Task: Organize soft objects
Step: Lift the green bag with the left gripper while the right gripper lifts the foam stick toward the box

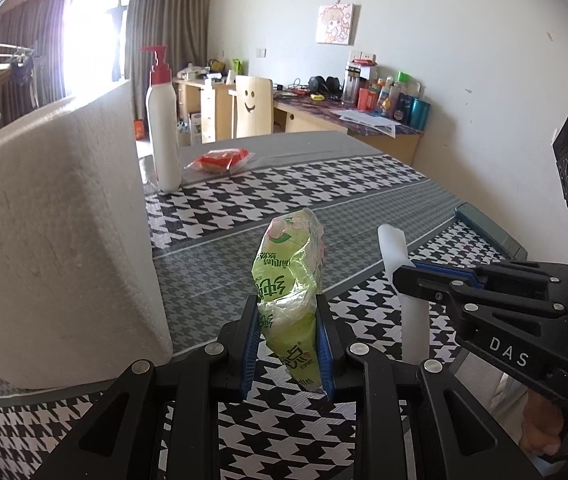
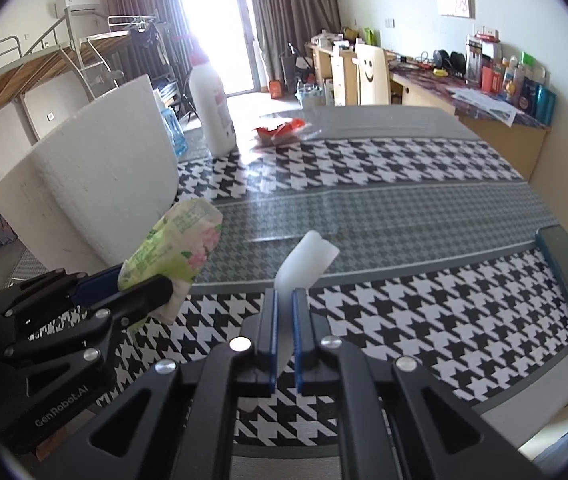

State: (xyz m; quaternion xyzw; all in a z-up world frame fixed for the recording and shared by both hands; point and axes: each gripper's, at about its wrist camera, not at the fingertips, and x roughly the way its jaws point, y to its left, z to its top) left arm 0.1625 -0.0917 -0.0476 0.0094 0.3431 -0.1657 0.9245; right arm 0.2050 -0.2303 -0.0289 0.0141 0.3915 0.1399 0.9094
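My left gripper (image 1: 287,340) is shut on a green tissue pack (image 1: 290,276) and holds it upright above the houndstooth table. The pack also shows in the right wrist view (image 2: 171,248), clamped in the left gripper (image 2: 145,286). My right gripper (image 2: 283,332) is shut on a white soft strip (image 2: 304,260) that sticks up and bends at its top. In the left wrist view the strip (image 1: 398,256) stands to the right of the pack, held by the right gripper (image 1: 408,280). Both grippers are side by side near the table's front.
A large white foam box (image 1: 55,232) stands close on the left, also in the right wrist view (image 2: 99,184). A white pump bottle (image 1: 163,128) and a red-packed item (image 1: 219,160) sit farther back on the table (image 1: 324,184). A cluttered desk (image 1: 364,116) lines the far wall.
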